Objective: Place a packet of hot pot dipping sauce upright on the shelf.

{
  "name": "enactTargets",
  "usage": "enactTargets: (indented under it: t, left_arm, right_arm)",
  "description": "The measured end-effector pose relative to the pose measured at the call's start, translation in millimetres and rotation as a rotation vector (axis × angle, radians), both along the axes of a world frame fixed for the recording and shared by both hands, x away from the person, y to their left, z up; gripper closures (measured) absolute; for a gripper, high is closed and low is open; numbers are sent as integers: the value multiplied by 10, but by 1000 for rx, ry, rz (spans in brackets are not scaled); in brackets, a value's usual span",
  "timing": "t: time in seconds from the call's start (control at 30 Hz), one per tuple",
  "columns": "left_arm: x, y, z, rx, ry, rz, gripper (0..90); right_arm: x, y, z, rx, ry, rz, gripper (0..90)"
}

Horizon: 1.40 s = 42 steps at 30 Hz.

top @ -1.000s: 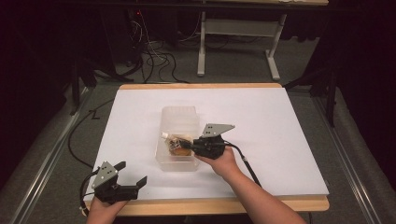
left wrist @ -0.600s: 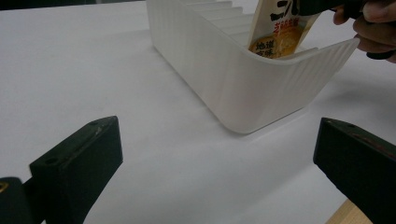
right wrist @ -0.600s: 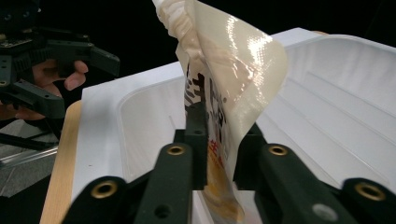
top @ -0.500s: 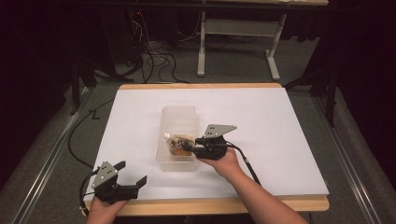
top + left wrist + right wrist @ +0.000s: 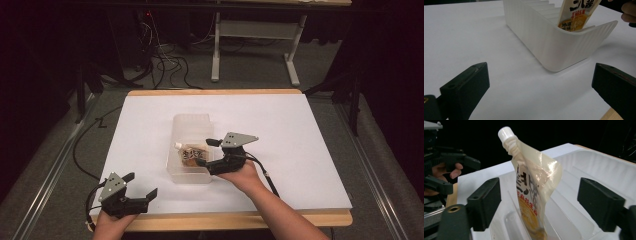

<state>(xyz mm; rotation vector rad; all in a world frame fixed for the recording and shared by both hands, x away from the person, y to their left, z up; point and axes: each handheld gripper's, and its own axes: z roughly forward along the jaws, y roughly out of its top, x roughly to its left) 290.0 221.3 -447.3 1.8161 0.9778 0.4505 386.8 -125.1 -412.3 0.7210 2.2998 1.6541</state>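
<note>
A translucent white bin with ribbed slots stands mid-table. A spouted sauce pouch with a white cap stands upright in a slot at its near end. My right gripper reaches in from the bin's right side. Its jaws have just been opening and now stand open on either side of the pouch, with the pads clear of it. My left gripper rests open near the front left edge. It points at the bin's near corner, with nothing between its fingers.
The white table sheet has free room left and right of the bin. A wooden table edge runs along the front. Cables and a desk frame lie on the floor beyond the table.
The right gripper's jaws, shut on the pouch a second ago, have spread apart. The pouch stays standing in the bin. The left gripper has not moved.
</note>
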Motion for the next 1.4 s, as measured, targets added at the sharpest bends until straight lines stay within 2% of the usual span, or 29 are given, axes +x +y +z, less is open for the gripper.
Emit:
enactTargets:
  t: [0.17,0.4,0.77,0.93,1.1,1.13,1.17,1.2,1.37,1.4]
  left_arm:
    - [-3,5,5,-4,-2,6,18]
    - [3,2,-6,3,3,7,18]
    - [5,-4,-8,6,7,9,18]
    - [-4,6,-11,9,9,12,18]
    - [3,14,-15,7,12,15,18]
    - [3,14,-15,7,12,15,18]
    - [7,10,-15,8,12,14,18]
    - [8,6,-16,10,13,12,18]
    - [9,3,-21,12,15,15,18]
    - [8,0,-22,12,18,14,18]
  right_arm:
    - [-23,-40,37,5,1,-9,158]
    - [-74,-166,66,-2,-2,-51,157]
    - [-107,-500,52,-1,-10,-135,150]
    - [-128,-717,25,4,-20,-178,149]
    - [-157,-957,11,0,-4,-221,149]
    - [-157,-957,11,0,-4,-221,149]
    - [-166,-1007,6,2,-10,-233,149]
    - [-190,-1139,-8,6,-15,-262,150]
    - [-262,-1388,-46,-3,-18,-324,153]
    - [-296,-1455,-57,-7,-31,-342,155]
